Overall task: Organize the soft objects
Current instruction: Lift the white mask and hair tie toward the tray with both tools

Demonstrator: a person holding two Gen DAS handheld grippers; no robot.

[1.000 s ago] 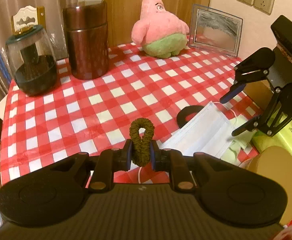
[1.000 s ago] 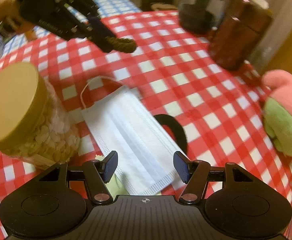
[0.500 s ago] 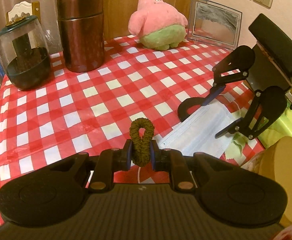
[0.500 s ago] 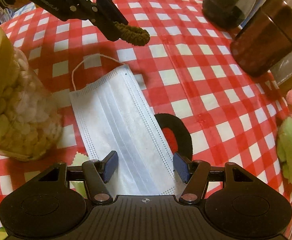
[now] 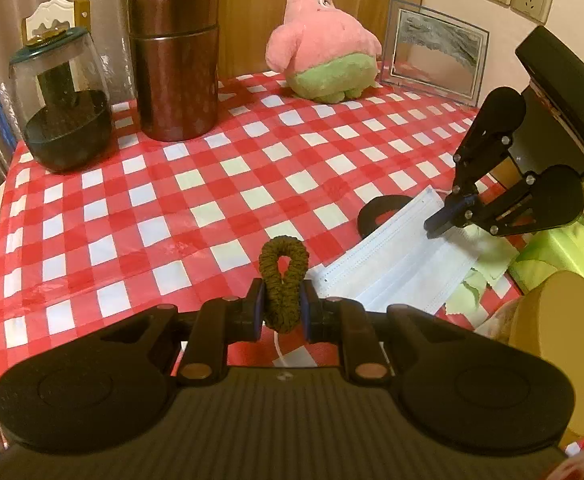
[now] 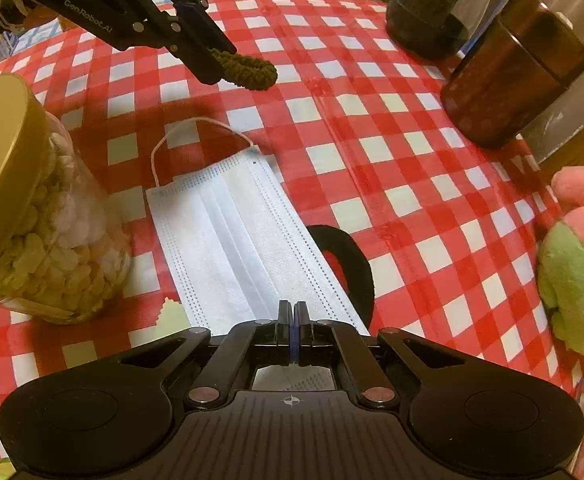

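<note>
Your left claw (image 5: 279, 311) is clamped on the olive hair tie (image 5: 283, 280), holding it up over the checkered counter (image 5: 211, 184), loop sticking out front. Your right claw (image 6: 290, 334) looks pinched shut on the near edge of the face mask (image 6: 243, 240), which lies flat between the snack jar (image 6: 31, 220) and a black ring (image 6: 352, 264) it partly covers. The mask looks feather-light and floppy, so I'd expect it to drape once lifted; an edge grip seems fine. Right claw sits low and nearly level, left one higher.
</note>
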